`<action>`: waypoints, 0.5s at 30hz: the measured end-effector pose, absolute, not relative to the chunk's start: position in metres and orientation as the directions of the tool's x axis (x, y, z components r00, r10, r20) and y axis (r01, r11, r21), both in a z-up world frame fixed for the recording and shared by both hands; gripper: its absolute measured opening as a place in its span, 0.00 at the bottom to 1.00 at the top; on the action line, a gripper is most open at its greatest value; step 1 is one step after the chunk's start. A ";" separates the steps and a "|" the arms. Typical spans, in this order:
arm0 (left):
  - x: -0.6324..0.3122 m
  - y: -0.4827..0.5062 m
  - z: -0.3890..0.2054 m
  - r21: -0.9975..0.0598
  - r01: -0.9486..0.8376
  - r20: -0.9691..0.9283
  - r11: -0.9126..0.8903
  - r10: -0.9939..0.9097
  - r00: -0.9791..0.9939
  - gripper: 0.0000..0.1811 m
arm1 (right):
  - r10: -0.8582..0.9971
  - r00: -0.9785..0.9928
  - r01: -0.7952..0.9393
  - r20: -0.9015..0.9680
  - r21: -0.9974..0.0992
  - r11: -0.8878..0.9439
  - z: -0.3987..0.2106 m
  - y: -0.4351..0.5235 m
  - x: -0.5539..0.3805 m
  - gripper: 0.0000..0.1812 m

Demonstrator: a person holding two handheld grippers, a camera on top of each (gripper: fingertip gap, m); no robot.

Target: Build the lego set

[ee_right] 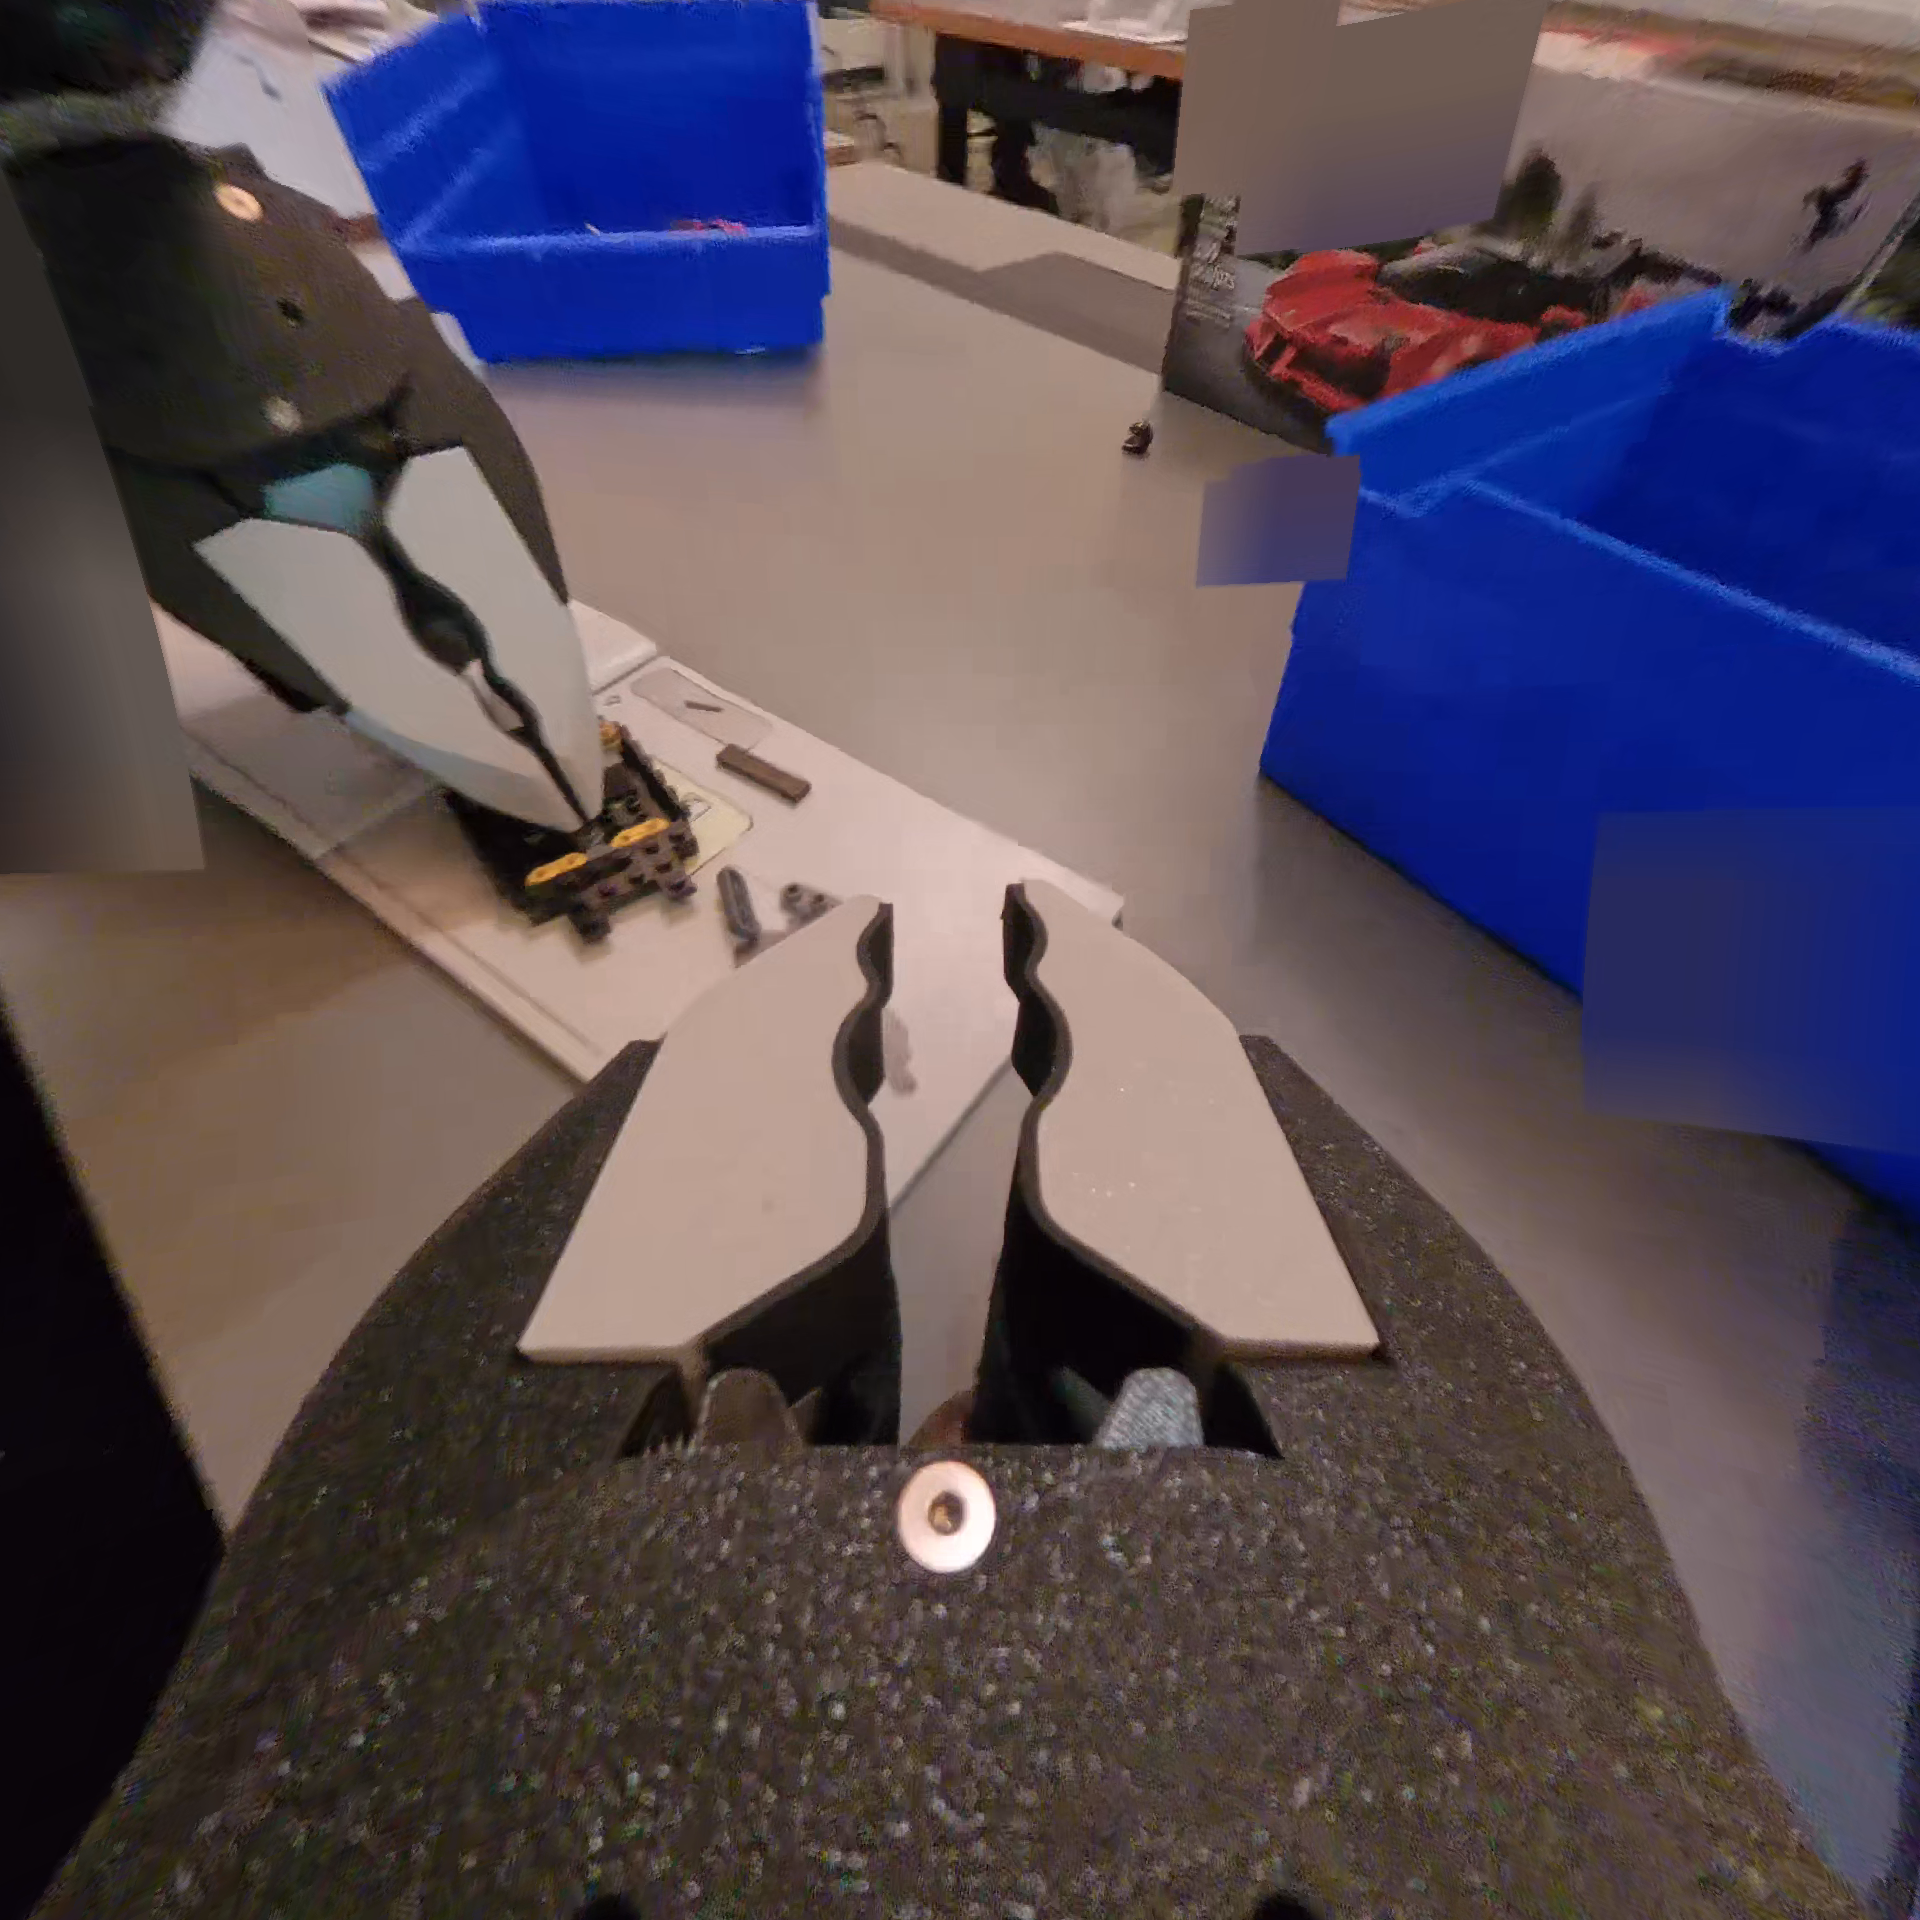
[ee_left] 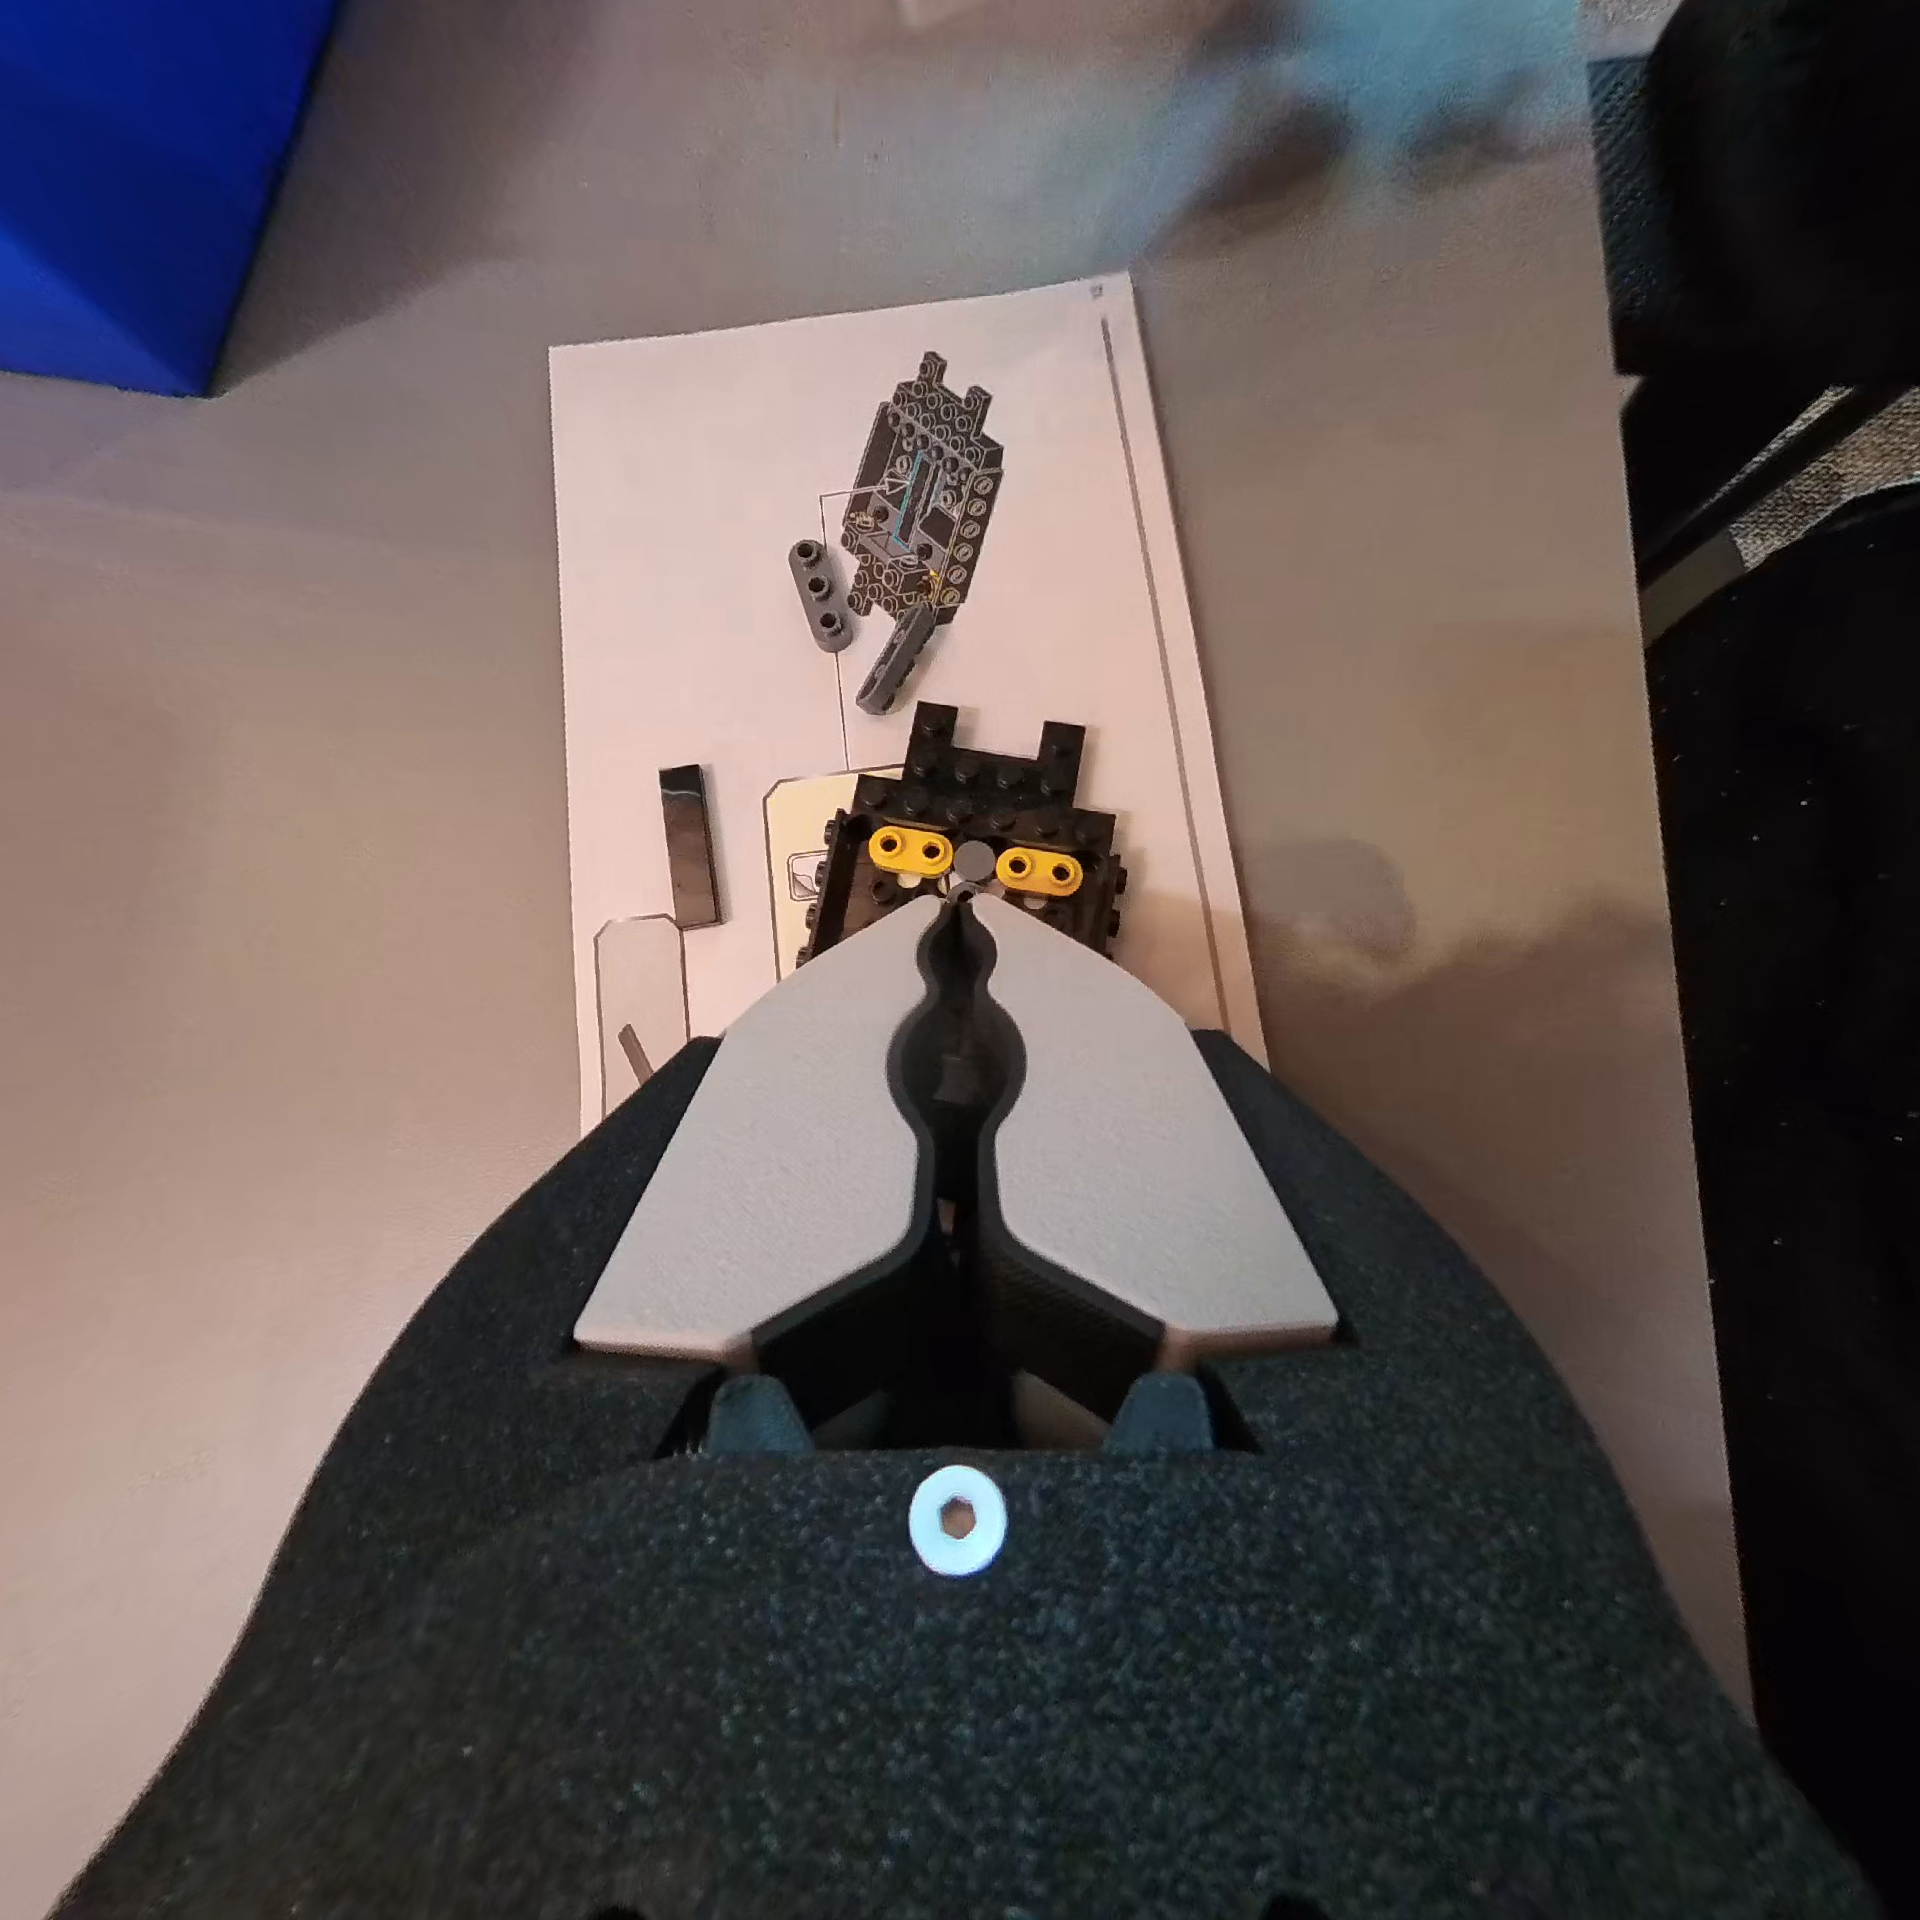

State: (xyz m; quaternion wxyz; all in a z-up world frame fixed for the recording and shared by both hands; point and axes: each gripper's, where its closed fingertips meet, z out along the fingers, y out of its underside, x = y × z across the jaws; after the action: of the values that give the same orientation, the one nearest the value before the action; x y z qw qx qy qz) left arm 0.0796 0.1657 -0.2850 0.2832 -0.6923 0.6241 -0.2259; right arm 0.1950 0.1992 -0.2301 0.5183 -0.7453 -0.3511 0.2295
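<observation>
A black Lego assembly (ee_left: pixel 987 800) with two yellow beams (ee_left: pixel 909 849) lies on a white instruction sheet (ee_left: pixel 675 520). My left gripper (ee_left: pixel 958 906) is shut, with its tips on the assembly's middle and pinching a small grey piece (ee_left: pixel 974 860) between the yellow beams. It also shows in the right wrist view (ee_right: pixel 582 821), tilted down onto the assembly (ee_right: pixel 613 862). My right gripper (ee_right: pixel 945 904) is open and empty, held above the sheet's near edge to the right of the assembly. Loose on the sheet are a grey holed beam (ee_left: pixel 818 594), a dark grey curved piece (ee_left: pixel 896 657) and a black tile (ee_left: pixel 689 844).
Two blue bins stand on the grey table, one at the back left (ee_right: pixel 613 187) and one close on the right (ee_right: pixel 1558 644). A box with a red car picture (ee_right: pixel 1351 322) stands behind the right bin. A small dark part (ee_right: pixel 1140 436) lies near the box. The grippers' ends are close to 15 cm from one another. My left tips are roughly 5 cm from the black tile (ee_left: pixel 689 844). Look for it in the right wrist view (ee_right: pixel 760 770) too.
</observation>
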 end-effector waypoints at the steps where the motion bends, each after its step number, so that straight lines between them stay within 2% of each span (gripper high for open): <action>1: 0.080 0.166 -0.285 -0.672 -0.738 -0.039 -0.063 -0.992 0.120 0.00 | 0.777 0.629 0.284 -0.018 -0.925 -0.251 -0.234 0.194 0.201 0.11; 4: 0.080 0.166 -0.285 -0.672 -0.737 -0.037 -0.069 -0.991 0.127 0.00 | 0.820 0.570 0.369 -0.054 -0.875 -0.314 -0.253 0.179 0.196 0.07; 10: 0.080 0.167 -0.285 -0.664 -0.745 -0.056 -0.066 -0.989 0.138 0.00 | 0.903 0.416 0.595 0.107 -0.783 -0.182 -0.275 0.176 0.142 0.07; 15: 0.078 0.170 -0.284 -0.670 -0.739 -0.074 -0.072 -0.984 0.163 0.03 | 0.924 0.355 0.670 0.141 -0.728 -0.146 -0.288 0.187 0.125 0.08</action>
State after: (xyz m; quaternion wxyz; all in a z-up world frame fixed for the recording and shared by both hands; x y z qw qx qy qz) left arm 0.0783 0.1702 -0.2842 0.2966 -0.7025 0.6131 -0.2064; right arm 0.1253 0.1869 -0.2881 0.3667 -0.7368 -0.5410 0.1734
